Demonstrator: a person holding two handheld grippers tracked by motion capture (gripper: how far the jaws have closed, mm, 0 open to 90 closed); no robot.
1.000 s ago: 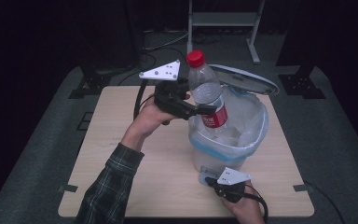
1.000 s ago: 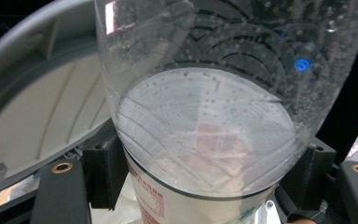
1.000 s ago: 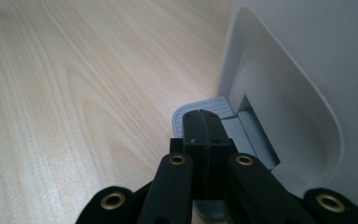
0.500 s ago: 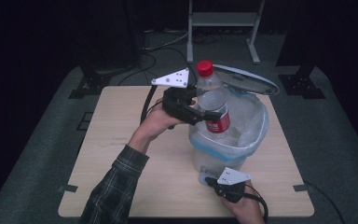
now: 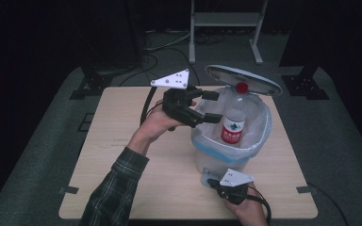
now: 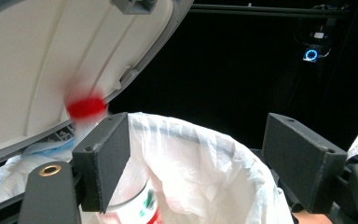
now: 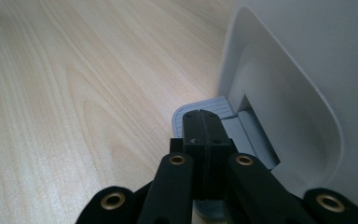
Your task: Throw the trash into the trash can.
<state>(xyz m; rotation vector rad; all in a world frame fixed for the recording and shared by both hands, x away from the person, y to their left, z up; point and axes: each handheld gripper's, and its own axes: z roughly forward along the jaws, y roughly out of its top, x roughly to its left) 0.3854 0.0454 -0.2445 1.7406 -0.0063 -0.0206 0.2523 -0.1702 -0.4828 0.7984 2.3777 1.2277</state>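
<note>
The clear plastic bottle with red cap [image 5: 234,123] stands inside the white lined pedal bin [image 5: 259,136] near the worktop's [image 5: 122,141] right edge; the left tongs [image 5: 210,107] gape wide, empty, while the right tongs [image 7: 204,135], pressed closed, rest on the grey pedal [image 7: 186,116]

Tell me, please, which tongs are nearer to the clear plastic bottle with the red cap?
Left. The left tongs hang open beside the clear plastic bottle with the red cap at the bin's rim; the right tongs are shut, pressing the grey pedal at the bin's base.
</note>
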